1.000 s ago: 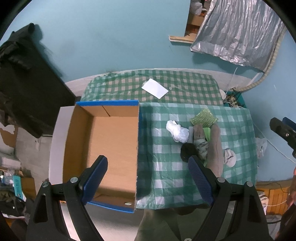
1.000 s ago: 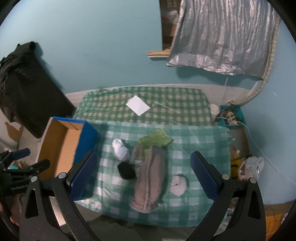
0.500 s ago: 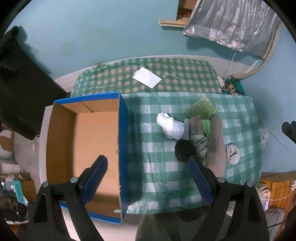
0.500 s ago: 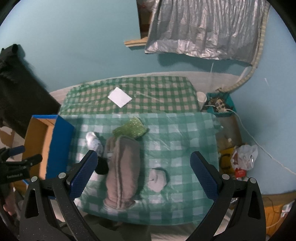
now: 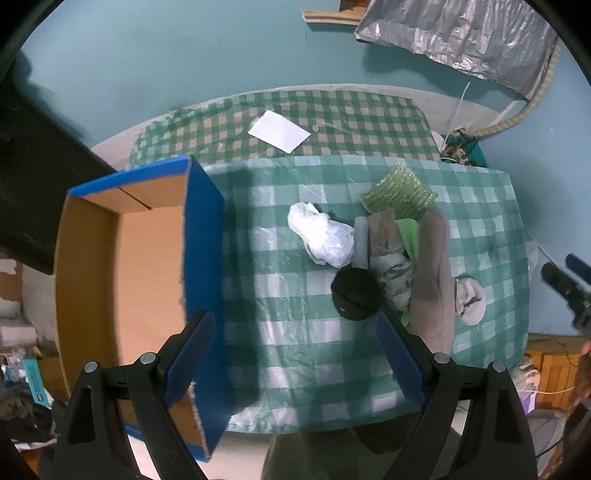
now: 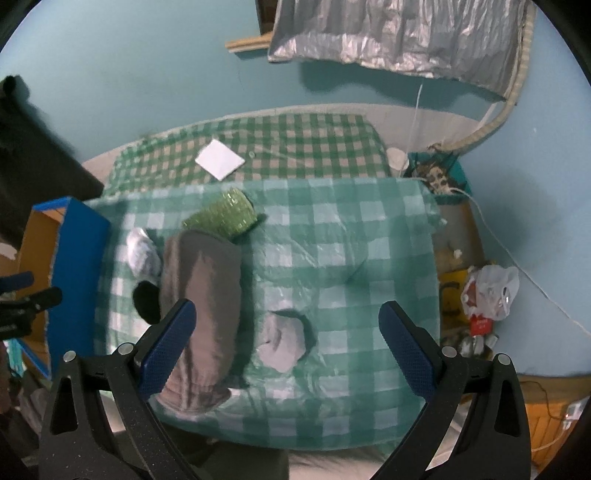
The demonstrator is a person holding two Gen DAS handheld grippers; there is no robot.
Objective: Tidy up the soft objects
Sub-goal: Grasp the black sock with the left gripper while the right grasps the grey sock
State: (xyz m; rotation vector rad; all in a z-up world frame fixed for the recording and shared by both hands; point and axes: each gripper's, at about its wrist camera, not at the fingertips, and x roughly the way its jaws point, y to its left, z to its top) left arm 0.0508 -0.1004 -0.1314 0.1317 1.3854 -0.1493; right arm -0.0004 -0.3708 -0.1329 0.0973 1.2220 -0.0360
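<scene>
A pile of soft things lies on the green checked table (image 5: 295, 332): a white crumpled cloth (image 5: 323, 234), a black ball-like item (image 5: 356, 293), a long grey-brown roll (image 5: 430, 280), a green bubbly sponge (image 5: 397, 192) and a small pale sock (image 5: 469, 299). An empty cardboard box (image 5: 147, 266) with blue edges stands left of the table. My left gripper (image 5: 293, 358) hovers open above the table near the box. My right gripper (image 6: 286, 343) is open above the pale sock (image 6: 284, 343), beside the grey roll (image 6: 201, 295). The green sponge (image 6: 223, 216) lies behind.
A white paper sheet (image 5: 279, 131) lies on the darker checked cloth at the back. A silver foil sheet (image 6: 388, 33) hangs on the teal wall. A teal bin (image 6: 439, 177), bags and clutter (image 6: 487, 291) sit on the floor right of the table. Dark fabric (image 5: 33, 155) hangs left.
Both grippers have shifted right and lower toward the table. The box slid leftward in the left view; the pale sock now sits between the right gripper's fingers in view. Both stayed open.
</scene>
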